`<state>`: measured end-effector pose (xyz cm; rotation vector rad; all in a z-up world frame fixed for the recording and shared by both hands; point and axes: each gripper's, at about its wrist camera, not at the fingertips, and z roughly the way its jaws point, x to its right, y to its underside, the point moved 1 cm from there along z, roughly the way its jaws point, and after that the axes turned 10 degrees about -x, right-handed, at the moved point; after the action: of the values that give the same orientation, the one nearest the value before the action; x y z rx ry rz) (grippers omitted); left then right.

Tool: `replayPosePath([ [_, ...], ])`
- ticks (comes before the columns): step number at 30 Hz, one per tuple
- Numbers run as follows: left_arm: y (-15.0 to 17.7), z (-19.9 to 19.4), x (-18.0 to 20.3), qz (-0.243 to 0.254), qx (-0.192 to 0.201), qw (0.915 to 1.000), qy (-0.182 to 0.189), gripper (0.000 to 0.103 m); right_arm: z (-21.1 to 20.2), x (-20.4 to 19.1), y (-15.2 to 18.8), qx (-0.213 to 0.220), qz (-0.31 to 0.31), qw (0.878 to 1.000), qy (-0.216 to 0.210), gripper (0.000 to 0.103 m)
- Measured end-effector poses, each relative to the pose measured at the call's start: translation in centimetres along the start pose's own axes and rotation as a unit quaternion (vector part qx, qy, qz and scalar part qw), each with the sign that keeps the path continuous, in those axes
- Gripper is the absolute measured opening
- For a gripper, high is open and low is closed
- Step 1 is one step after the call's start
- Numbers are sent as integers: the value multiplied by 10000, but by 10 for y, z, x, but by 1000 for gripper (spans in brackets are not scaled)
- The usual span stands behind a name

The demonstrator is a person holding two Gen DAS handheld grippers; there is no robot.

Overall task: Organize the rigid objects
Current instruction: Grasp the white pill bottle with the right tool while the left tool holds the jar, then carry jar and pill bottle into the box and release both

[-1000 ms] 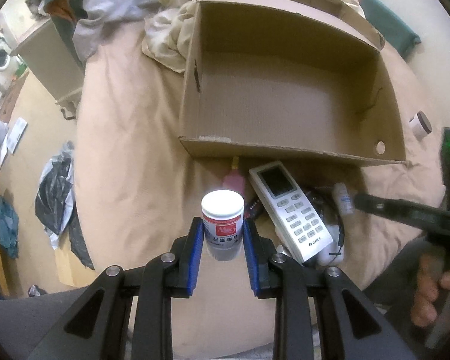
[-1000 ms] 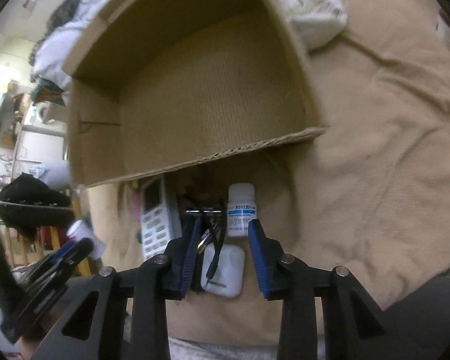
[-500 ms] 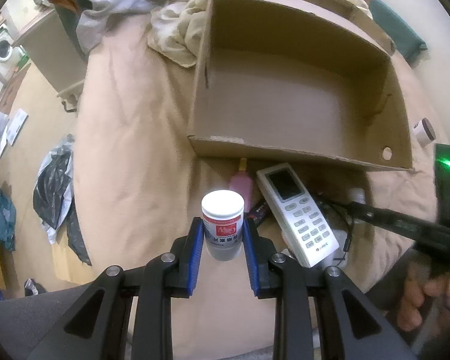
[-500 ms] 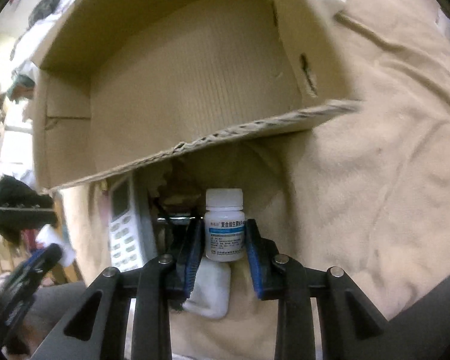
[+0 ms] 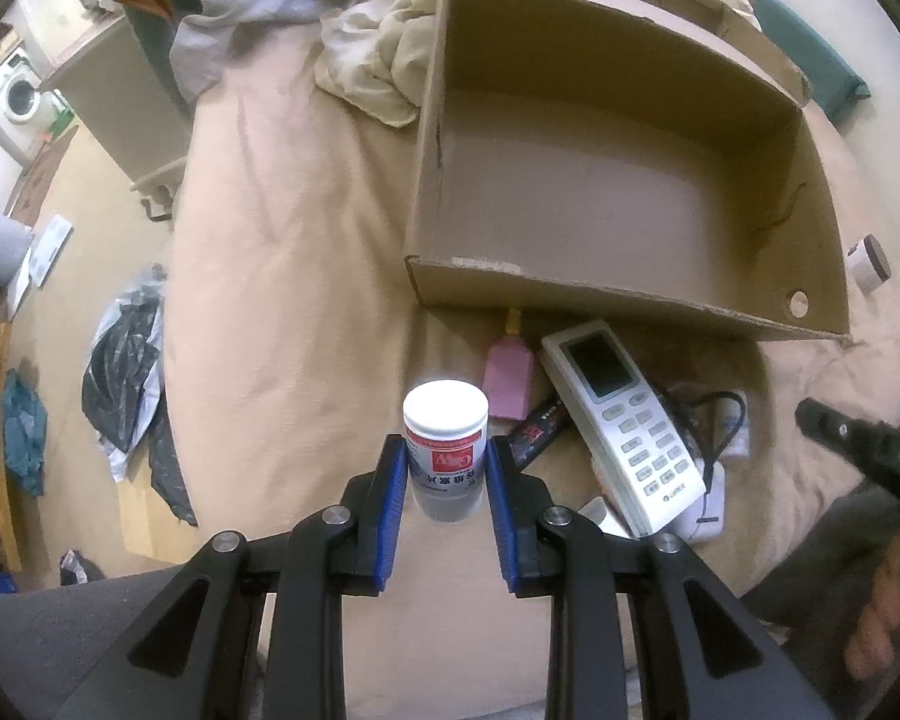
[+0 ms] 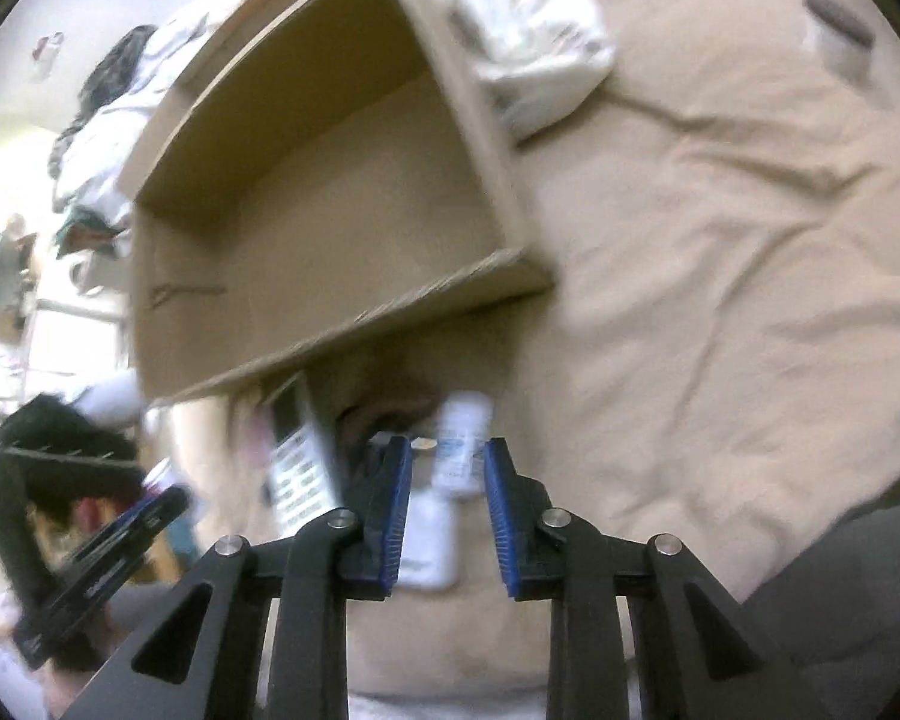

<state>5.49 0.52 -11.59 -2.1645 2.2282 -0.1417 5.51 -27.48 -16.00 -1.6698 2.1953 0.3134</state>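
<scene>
The left gripper is clenched on a white-capped, red-labelled round plastic bottle, held upright above the beige bed, just before the open brown cardboard box. The right gripper frames a small white pill bottle, blurred; whether it grips cannot be told. A white remote control lies near the box's front wall.
</scene>
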Motion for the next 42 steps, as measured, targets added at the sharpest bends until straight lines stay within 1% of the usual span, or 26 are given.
replayPosePath([
  [2, 0, 1, 1, 20, -7, 10000, -19, 24, 5, 5, -5, -151, 30, 9999, 6, 13],
  [3, 0, 1, 1, 26, -9, 10000, -25, 24, 13, 1, -6, -190, 27, 9998, 6, 13],
  [7, 0, 1, 1, 34, -11, 10000, -13, 24, 31, 1, -9, -534, 173, 9981, -250, 14],
  [11, 1, 2, 3, 88, -6, 10000, -16, 24, 53, -1, -12, -813, 246, 9961, -246, 15],
  [12, 1, 2, 3, 99, -8, 9999, -14, 24, 58, -3, -12, -855, 244, 9957, -274, 17],
  [13, 1, 2, 3, 103, -11, 9999, -5, 24, 61, -6, -14, -854, 233, 9958, -246, 23],
  [15, 1, 2, 2, 100, -17, 9999, 20, 24, 68, -9, -15, -873, 223, 9957, -207, 29],
  [17, 1, 1, 3, 117, -22, 9999, 35, 24, 77, -10, -15, -958, 199, 9951, -106, 29],
  [19, 1, 1, 5, 148, -19, 9999, 29, 24, 83, -17, -16, -915, 106, 9957, 4, 29],
  [22, 2, 1, 6, 185, -9, 9998, -1, 24, 75, -28, -14, -728, -129, 9972, 99, 29],
  [28, 1, -1, 4, 135, -4, 9999, -32, 24, 36, -33, -4, -411, -193, 9989, -104, 29],
  [32, -2, -12, 7, 161, 167, 9997, -113, 24, 10, -45, -4, -136, -415, 9988, -213, 29],
  [33, -3, -14, 8, 173, 197, 9996, -126, 24, 4, -45, -4, -128, -485, 9983, -302, 29],
  [34, -5, -20, 8, 184, 246, 9994, -126, 24, -2, -49, -5, -147, -589, 9973, -404, 29],
  [39, -20, -44, 18, 324, 522, 9981, -89, 24, -26, -58, -12, 38, -974, 9935, -593, 29],
  [42, -39, -52, 25, 428, 580, 9974, -34, 24, -39, -63, -24, 151, -1139, 9912, -657, 29],
])
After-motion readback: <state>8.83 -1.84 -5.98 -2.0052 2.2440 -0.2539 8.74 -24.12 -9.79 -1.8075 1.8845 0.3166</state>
